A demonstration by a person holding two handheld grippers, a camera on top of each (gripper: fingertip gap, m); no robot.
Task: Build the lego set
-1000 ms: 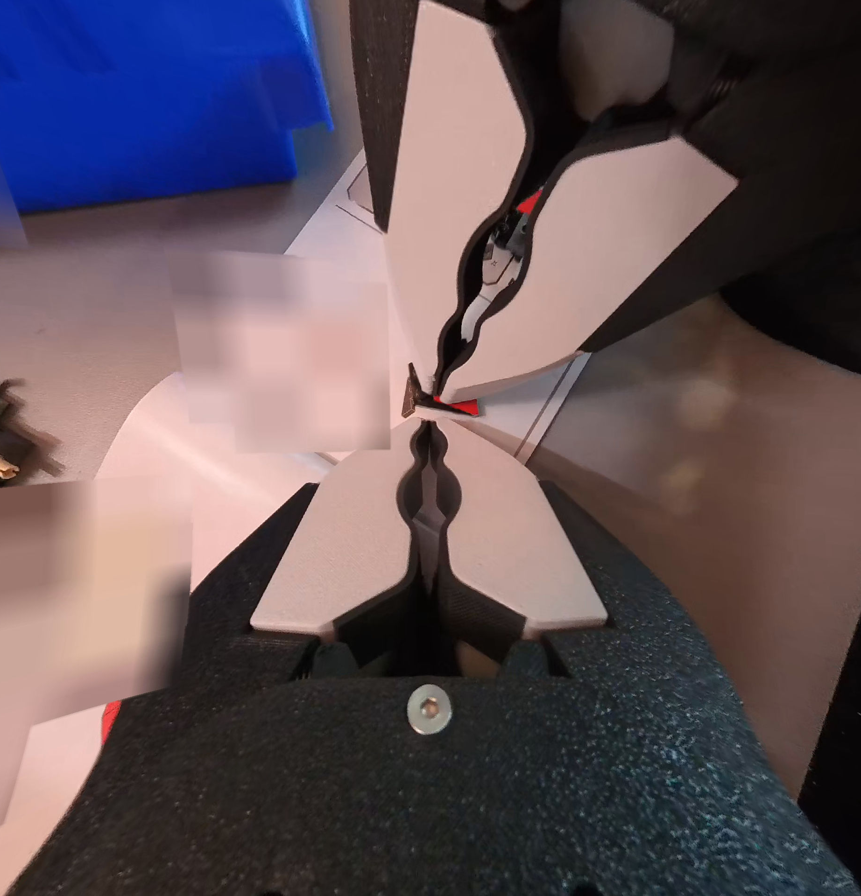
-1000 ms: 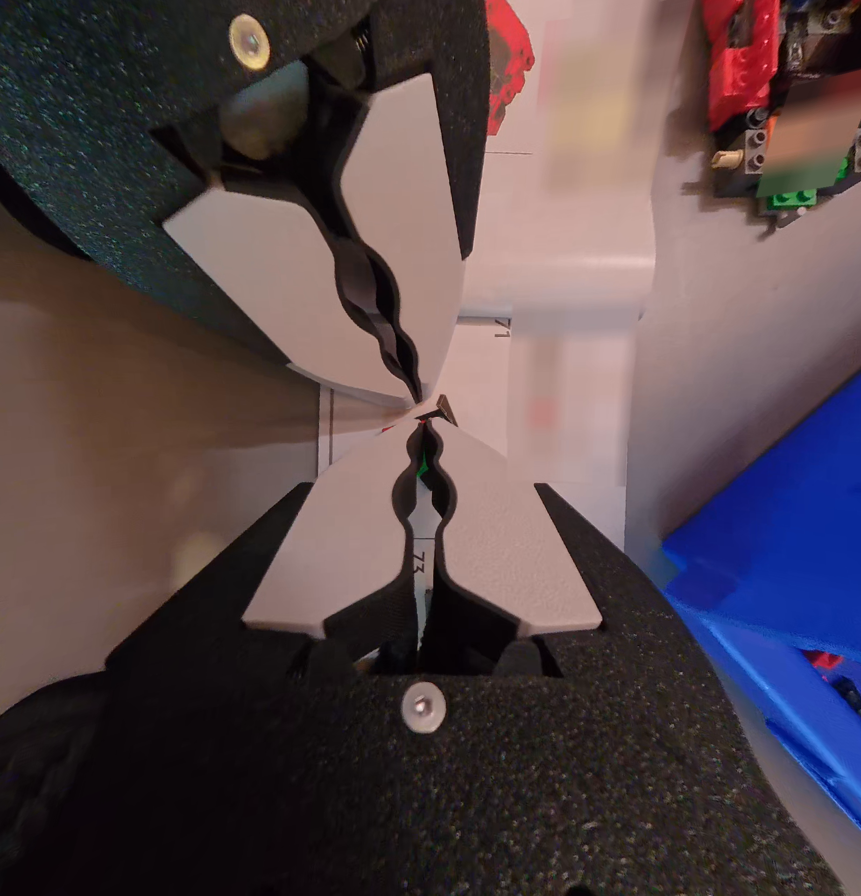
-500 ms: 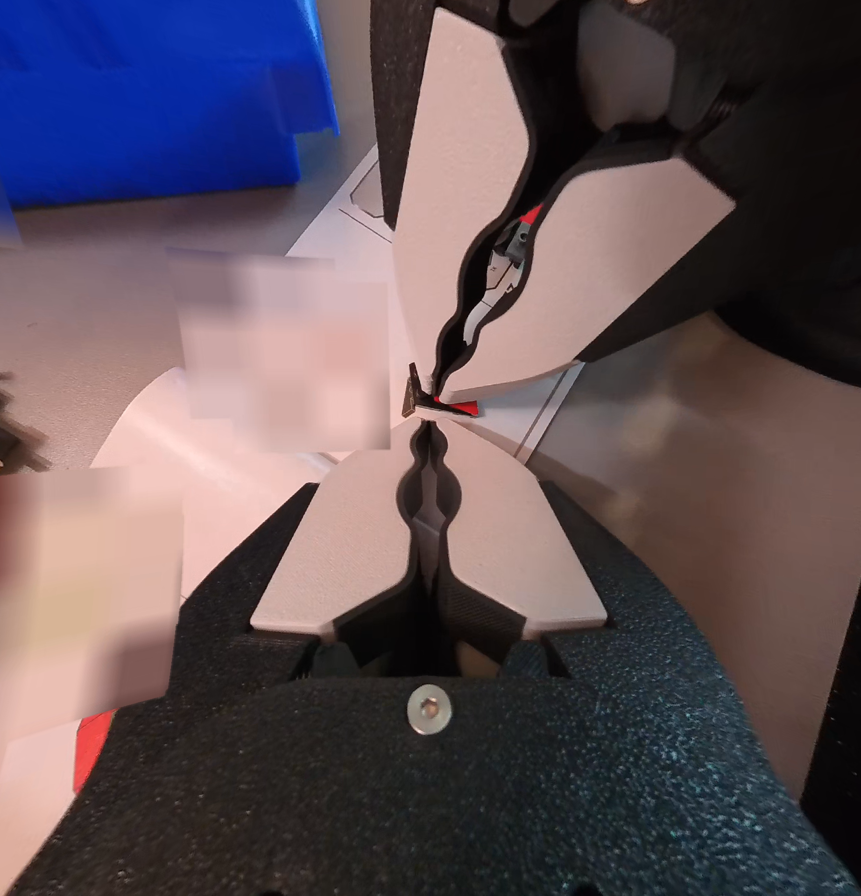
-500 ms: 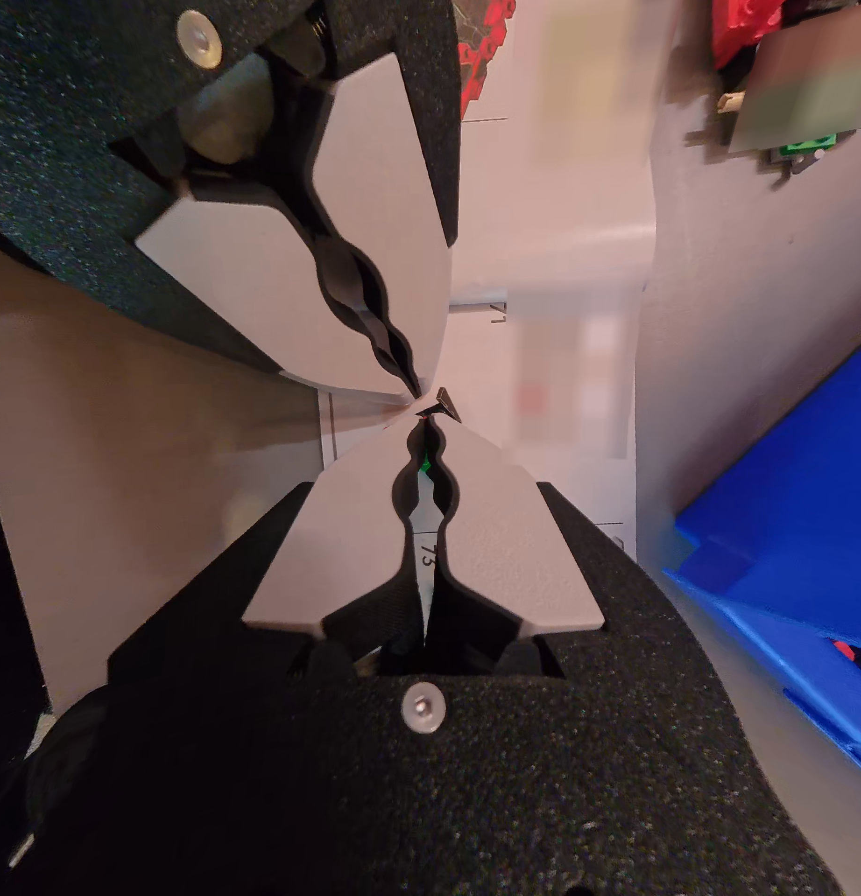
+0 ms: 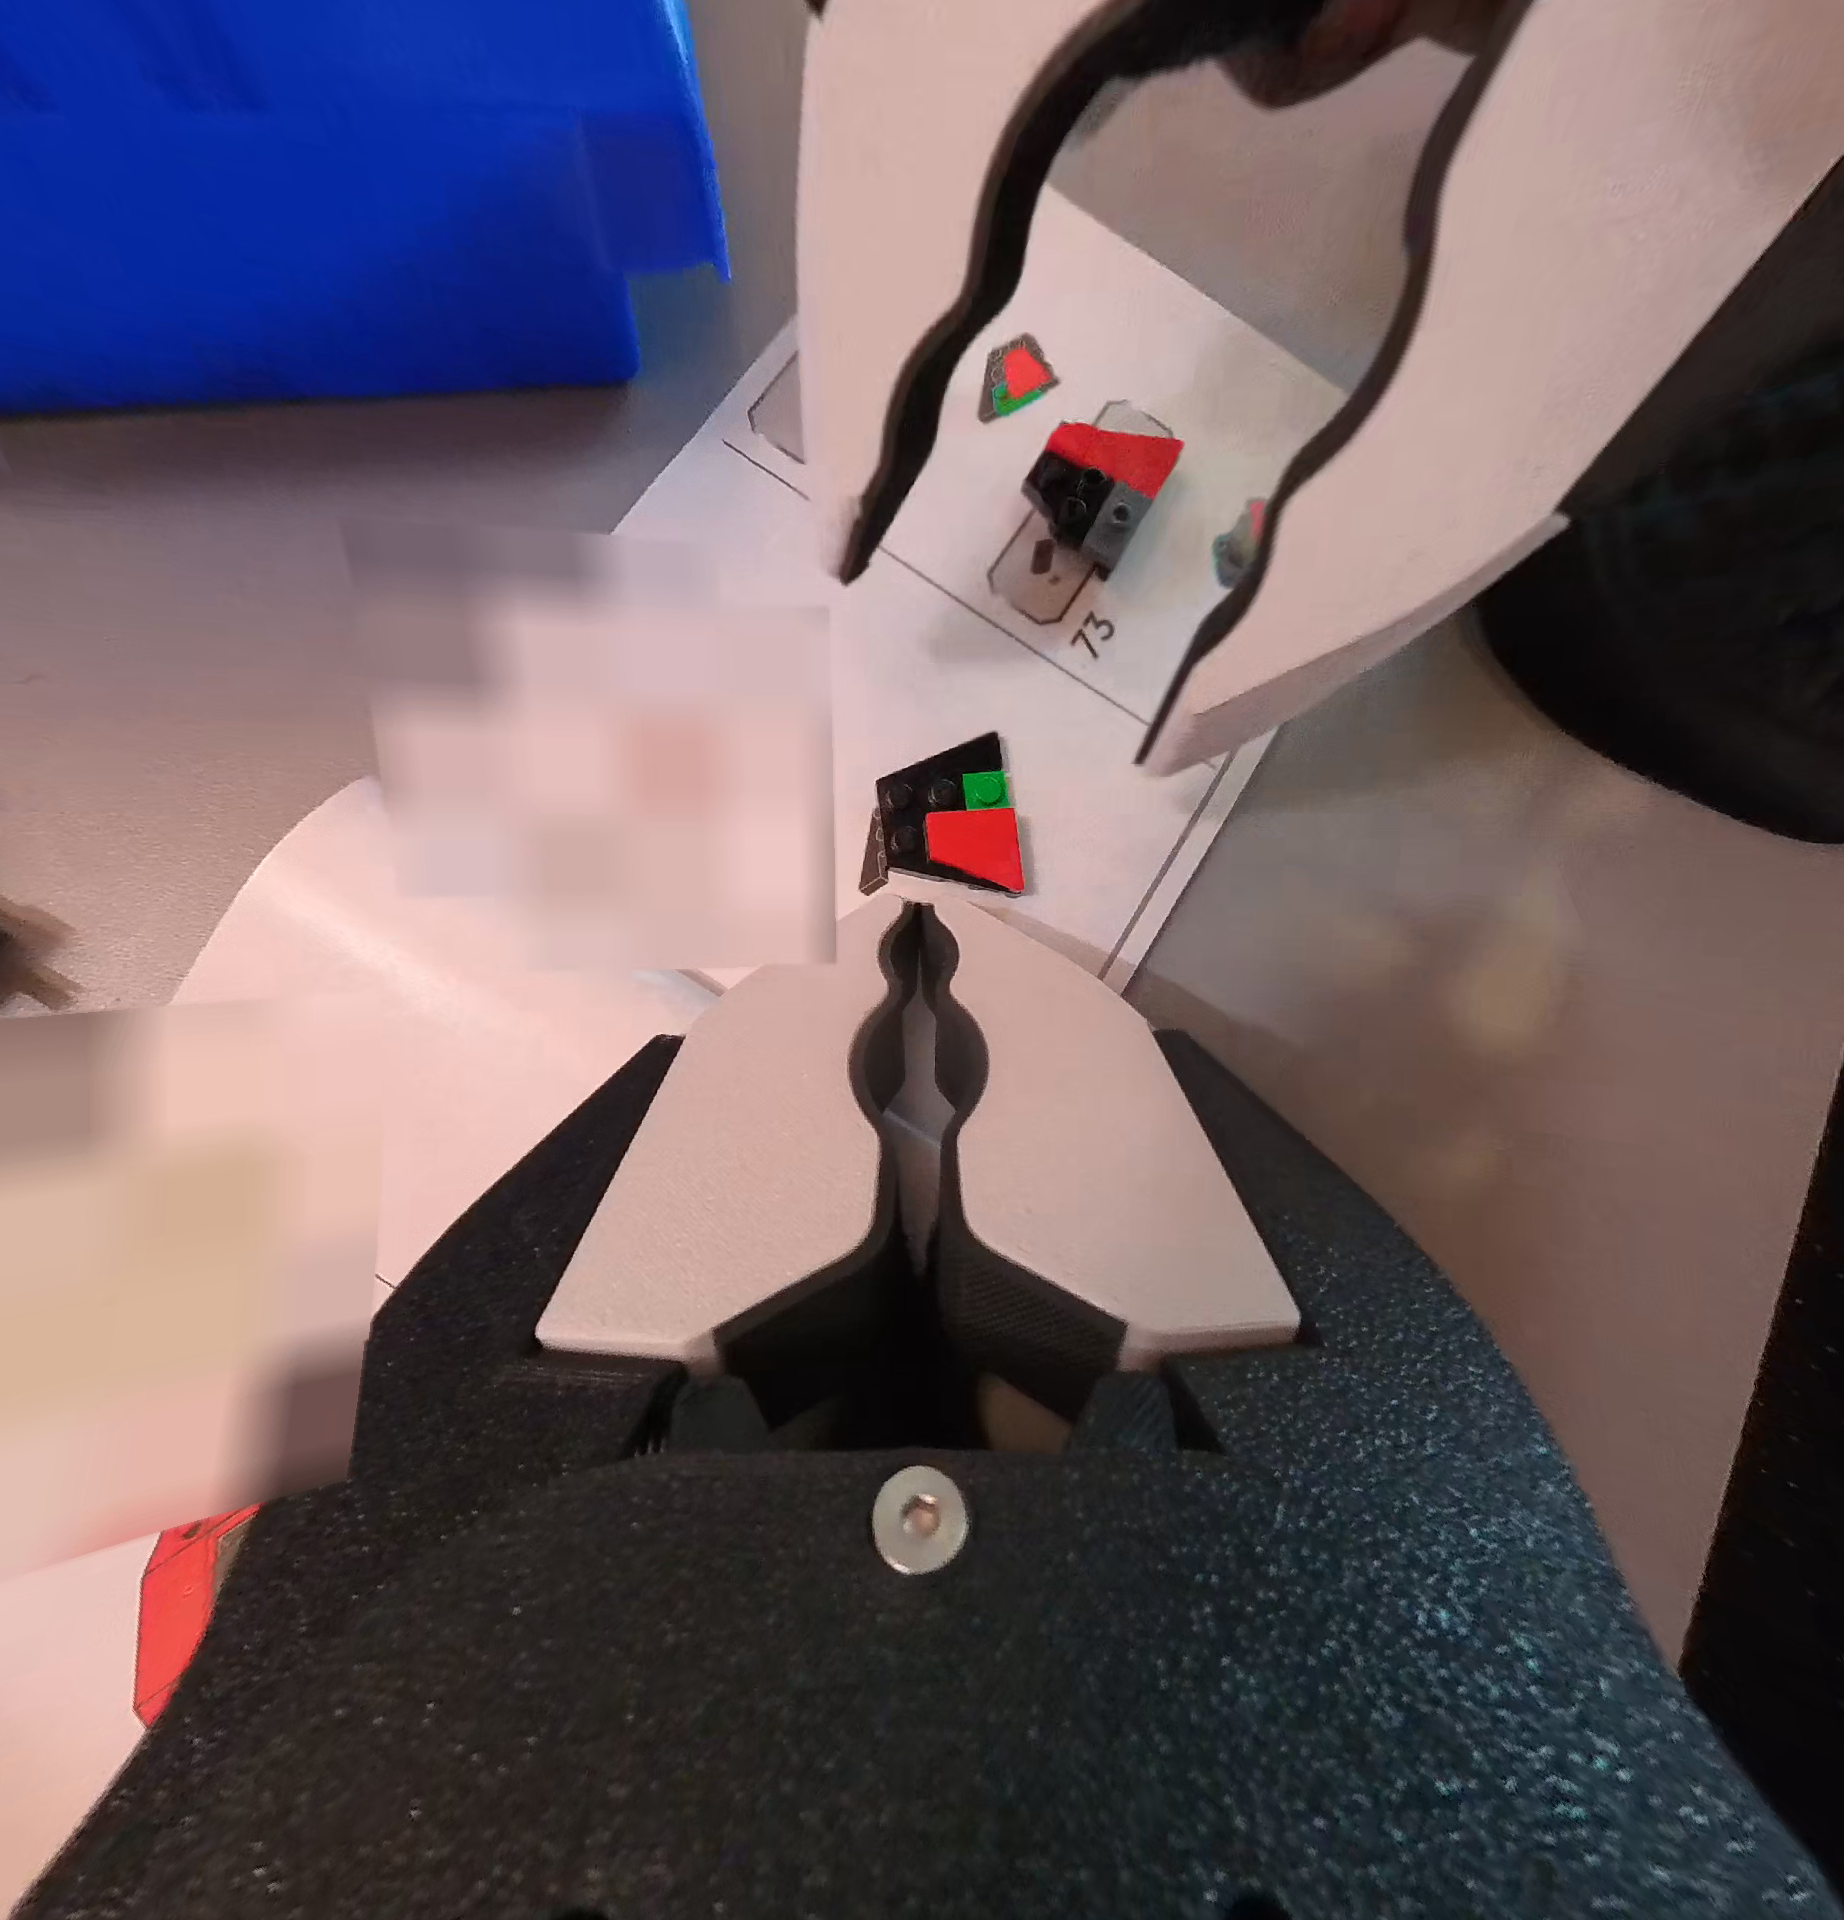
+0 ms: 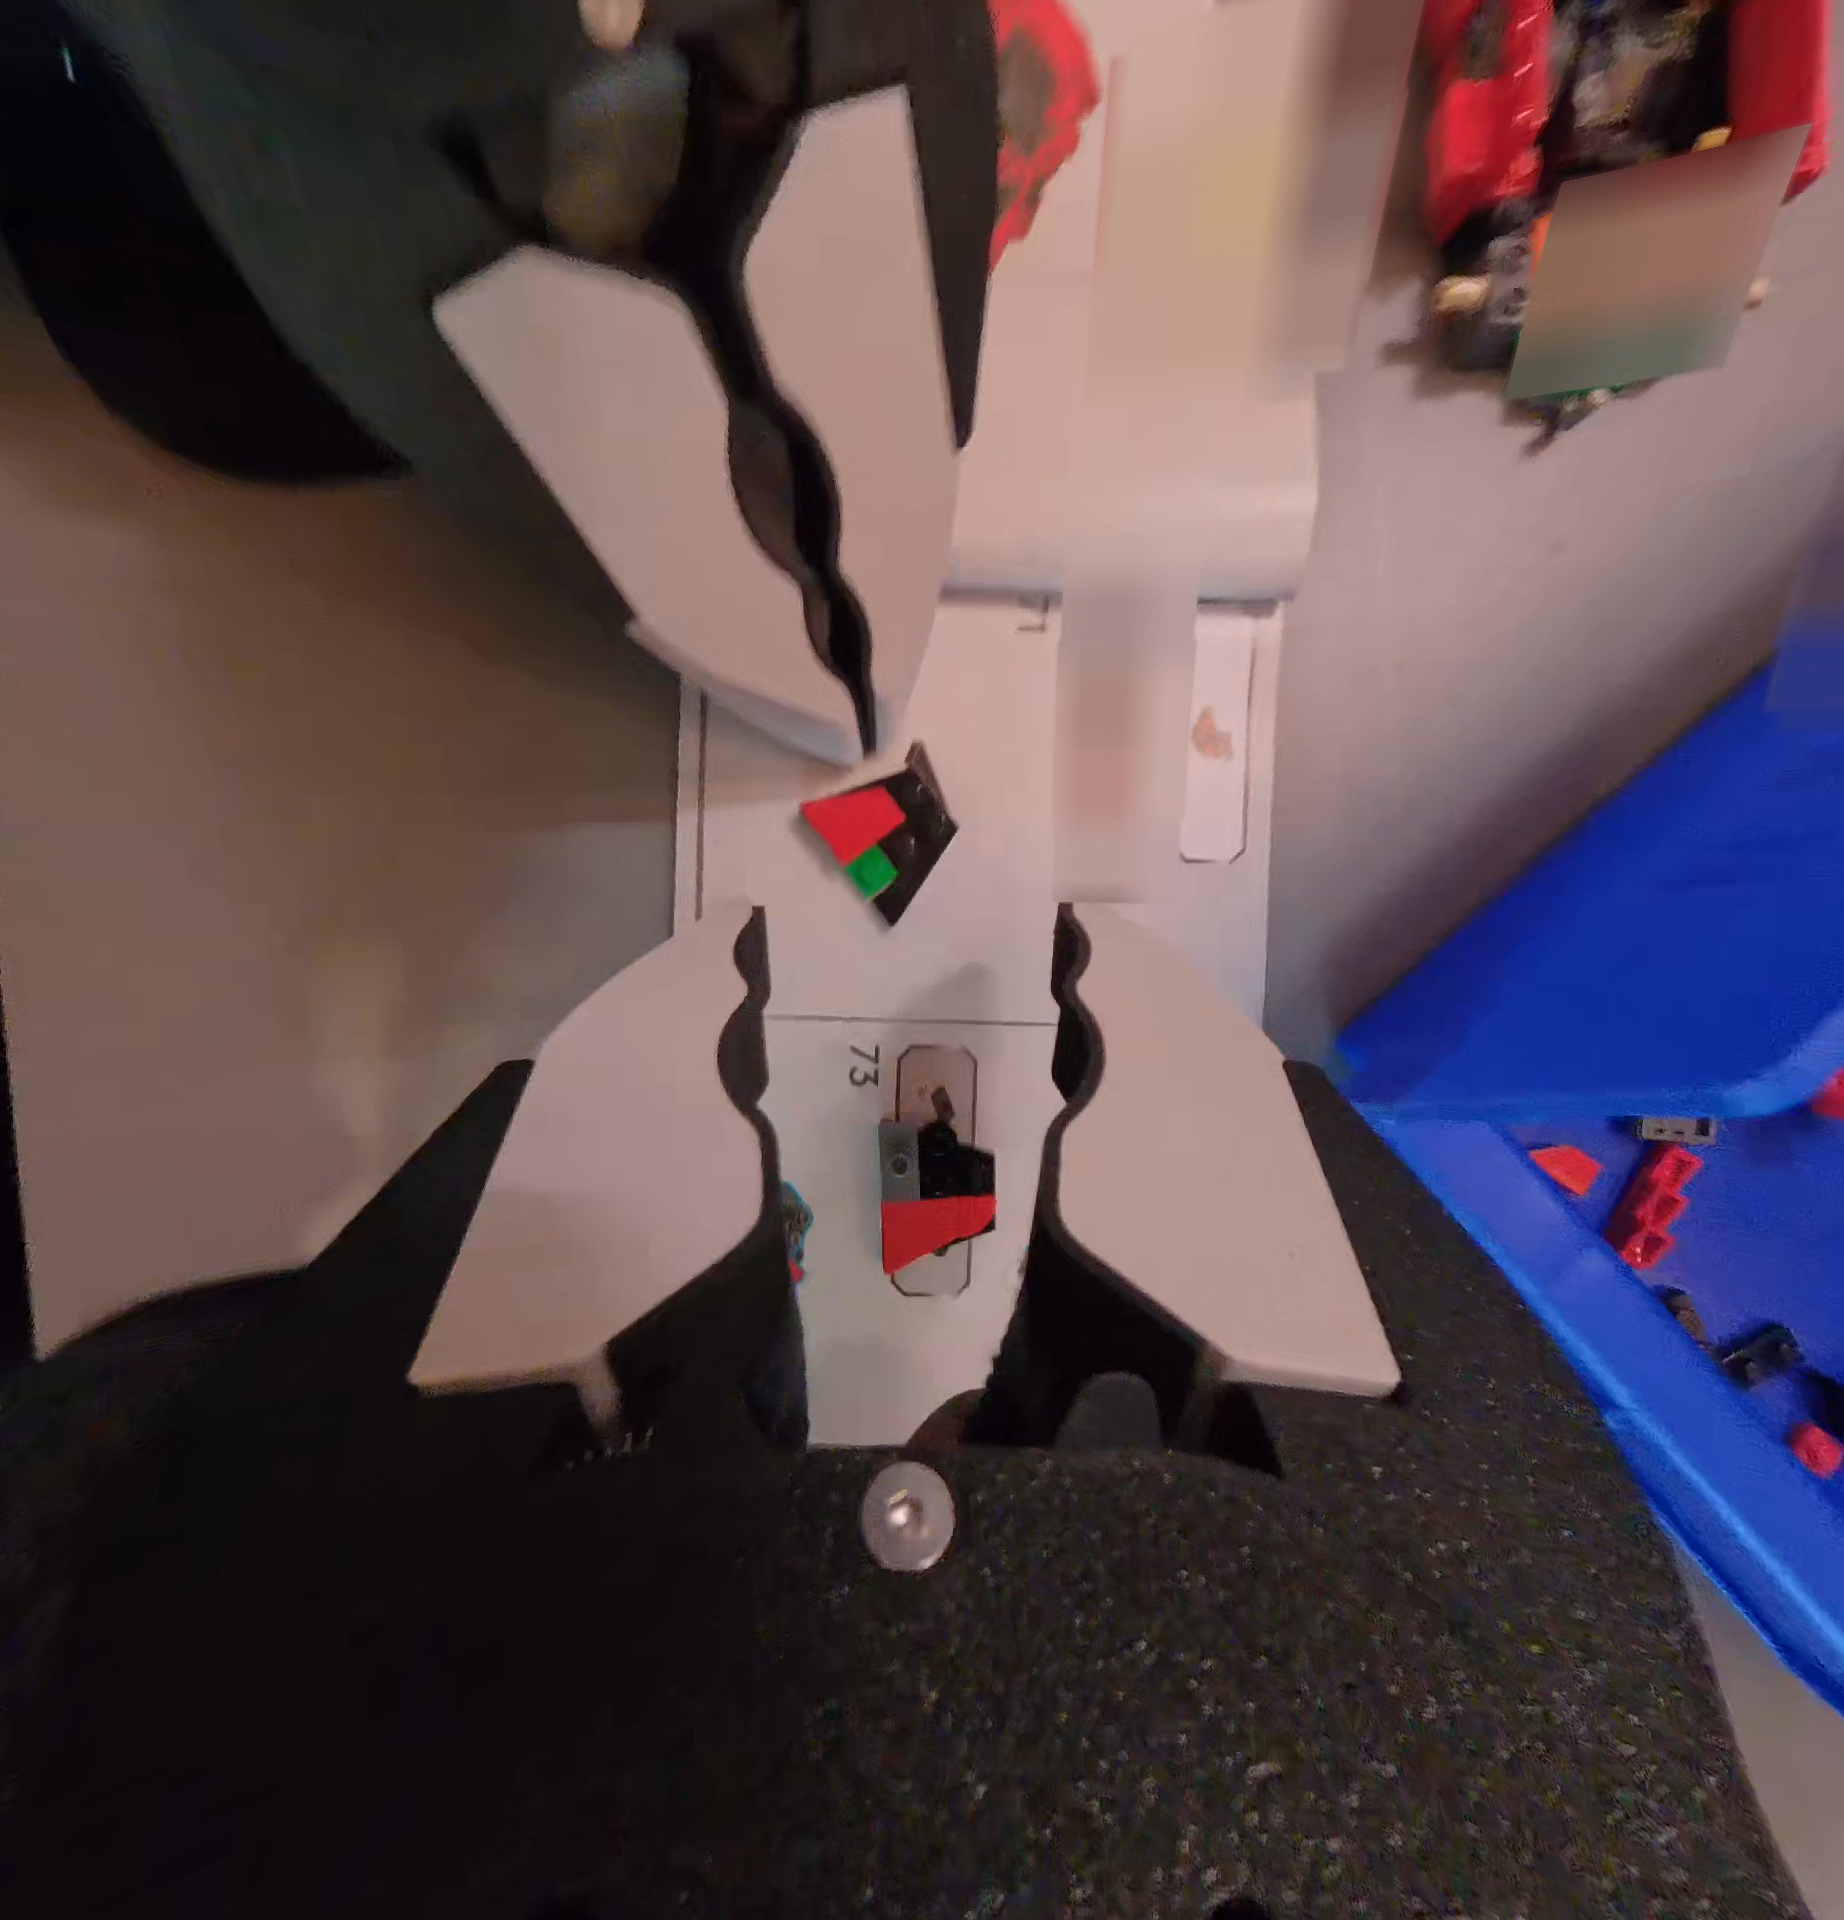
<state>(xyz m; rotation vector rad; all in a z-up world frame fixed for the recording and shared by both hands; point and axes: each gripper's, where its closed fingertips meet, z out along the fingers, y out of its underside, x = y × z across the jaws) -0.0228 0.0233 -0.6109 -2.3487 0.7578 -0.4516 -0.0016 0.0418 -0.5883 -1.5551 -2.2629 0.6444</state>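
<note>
A small black wedge plate [image 5: 933,795] with a red tile and a green stud on top sits at the tips of my left gripper [image 5: 918,912]. That gripper is shut and pinches the plate's near edge, holding it just above the open instruction booklet [image 5: 897,665]. In the right wrist view the plate [image 6: 923,821] hangs from the left gripper [image 6: 864,743]. My right gripper [image 6: 910,914] is open and empty, a little back from the plate. It shows in the left wrist view [image 5: 1001,655] too. A second small black, grey and red assembly [image 6: 933,1195] lies on the page between the right fingers.
A blue bin [image 6: 1624,1039] with several loose bricks [image 6: 1656,1205] stands to the right of the booklet [image 6: 1001,987]; it shows in the left wrist view [image 5: 274,208] at top left. A partly built red model [image 6: 1469,135] sits at the far right. The gap from one gripper's tips to the other's is roughly 4 centimeters. Both grippers' tips are roughly 15 centimeters from the partly built red model [image 6: 1469,135].
My right gripper has opened, let go of the wedge plate and pulled back. The left gripper stays shut on the plate. The second assembly on the page has come into view.
</note>
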